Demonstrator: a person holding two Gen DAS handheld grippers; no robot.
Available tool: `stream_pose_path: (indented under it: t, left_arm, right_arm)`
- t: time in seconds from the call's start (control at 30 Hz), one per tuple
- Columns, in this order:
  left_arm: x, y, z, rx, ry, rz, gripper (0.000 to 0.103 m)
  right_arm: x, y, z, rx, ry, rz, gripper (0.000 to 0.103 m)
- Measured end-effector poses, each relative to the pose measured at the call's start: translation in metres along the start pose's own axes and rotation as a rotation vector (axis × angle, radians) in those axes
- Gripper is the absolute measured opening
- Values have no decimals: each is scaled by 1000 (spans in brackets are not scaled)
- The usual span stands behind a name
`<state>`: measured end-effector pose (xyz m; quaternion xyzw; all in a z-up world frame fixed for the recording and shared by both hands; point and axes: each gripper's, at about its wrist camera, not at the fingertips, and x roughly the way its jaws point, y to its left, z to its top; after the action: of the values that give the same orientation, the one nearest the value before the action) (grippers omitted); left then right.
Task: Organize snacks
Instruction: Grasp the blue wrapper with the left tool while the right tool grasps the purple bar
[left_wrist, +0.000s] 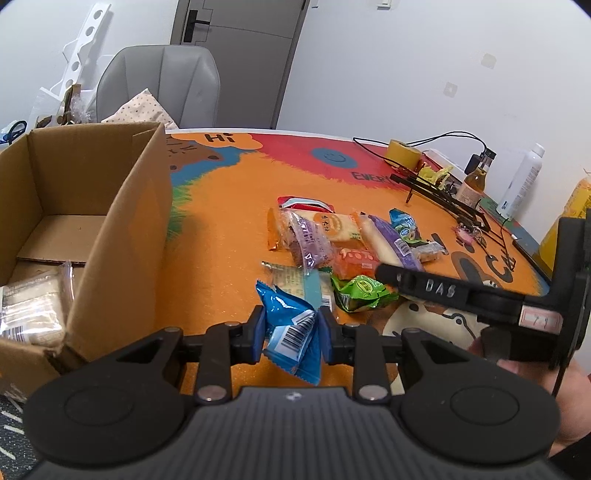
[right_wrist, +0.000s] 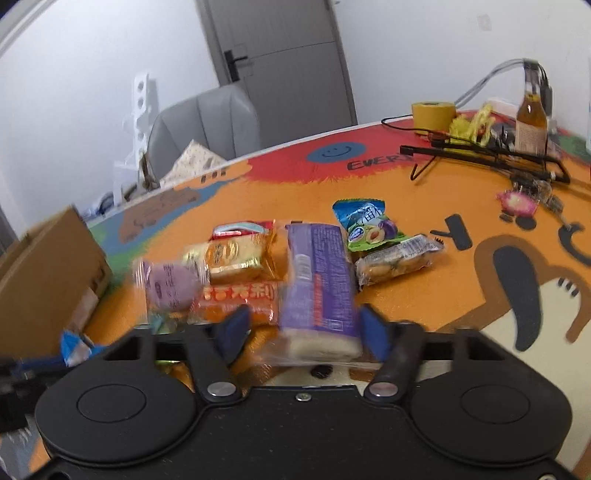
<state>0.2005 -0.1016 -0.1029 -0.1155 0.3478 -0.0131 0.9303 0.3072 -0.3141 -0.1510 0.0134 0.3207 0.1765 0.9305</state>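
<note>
My left gripper (left_wrist: 291, 325) is shut on a blue snack packet (left_wrist: 291, 332), held just right of the open cardboard box (left_wrist: 122, 206), which has clear-wrapped packets (left_wrist: 33, 306) inside. Several snacks lie in a pile on the orange table mat (left_wrist: 221, 258), among them a green packet (left_wrist: 364, 291) and a small purple packet (left_wrist: 310, 240). My right gripper (right_wrist: 304, 328) straddles the near end of a long purple-wrapped roll (right_wrist: 319, 288). Its right pad is at the wrapper and its left pad stands clear, so it is open. The right wrist view is blurred.
At the table's far right stand a yellow tape roll (left_wrist: 402, 153), an amber bottle (left_wrist: 474, 181), a white bottle (left_wrist: 522, 181) and a black wire rack (left_wrist: 443, 195) with cables. A grey chair (left_wrist: 162, 85) is behind the box.
</note>
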Motion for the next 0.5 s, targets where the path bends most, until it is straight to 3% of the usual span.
stream_pose_path:
  t: [0.13, 0.5]
  left_arm:
    - [-3, 0, 0, -2, -8, -5, 28]
    - [-16, -1, -3, -15, -34, -27, 28]
  right_arm:
    - [-8, -8, 0, 28, 17, 21, 36]
    - [-39, -13, -16, 59, -2, 32, 33]
